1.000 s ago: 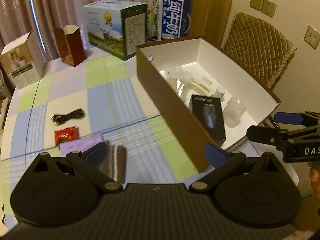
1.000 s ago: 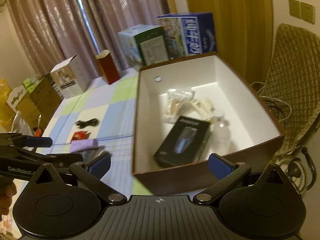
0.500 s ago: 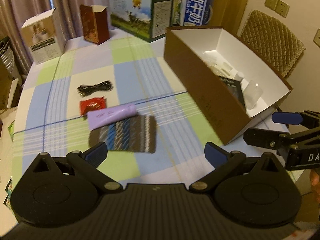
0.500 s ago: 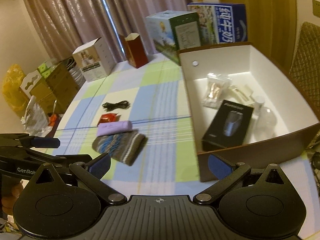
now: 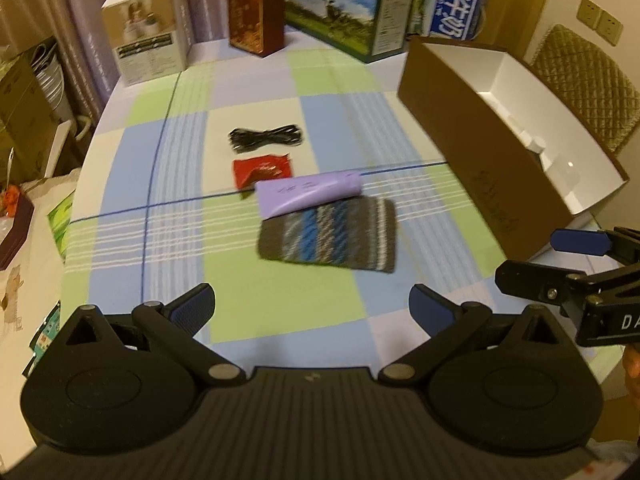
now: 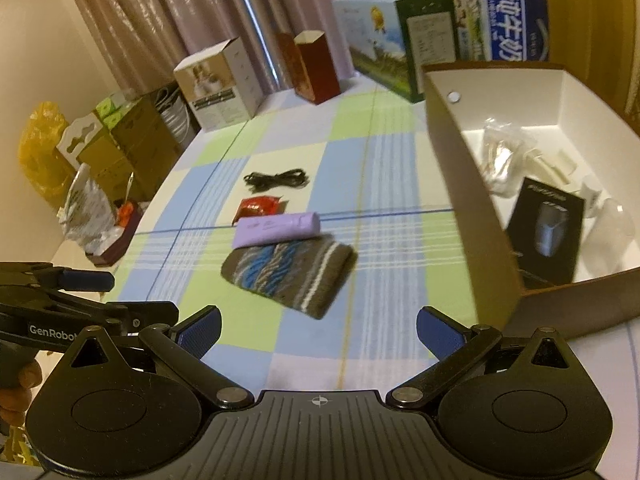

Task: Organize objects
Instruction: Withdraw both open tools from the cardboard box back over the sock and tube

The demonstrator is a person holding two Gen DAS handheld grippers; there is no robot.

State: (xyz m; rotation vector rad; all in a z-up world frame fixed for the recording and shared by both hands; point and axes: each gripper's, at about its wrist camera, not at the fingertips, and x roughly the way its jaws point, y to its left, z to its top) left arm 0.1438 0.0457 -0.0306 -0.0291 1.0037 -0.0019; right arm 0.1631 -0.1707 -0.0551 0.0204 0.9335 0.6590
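A striped knit pouch [image 5: 328, 236] [image 6: 288, 272] lies on the checked tablecloth with a lilac tube [image 5: 308, 194] [image 6: 276, 229] against its far edge. Beyond them are a red packet [image 5: 262, 169] [image 6: 258, 207] and a coiled black cable [image 5: 264, 138] [image 6: 276, 179]. A brown box with a white inside [image 5: 472, 128] [image 6: 460, 184] stands at the right; it holds a black product box [image 6: 546, 230], plastic bags and small white items. My left gripper [image 5: 312, 308] is open and empty above the near table edge. My right gripper [image 6: 318, 326] is open and empty, beside it.
Cartons stand along the far table edge: a beige one [image 5: 146, 52], a dark red one [image 5: 256, 20], a green-and-white one [image 5: 352, 16] and a blue milk carton [image 5: 456, 12]. A quilted chair back [image 5: 588, 88] is behind the brown box. Boxes and bags [image 6: 92, 152] crowd the floor at the left.
Both grippers have swung left, away from the brown box, and now face the pouch, tube, packet and cable. Both stayed open and empty.
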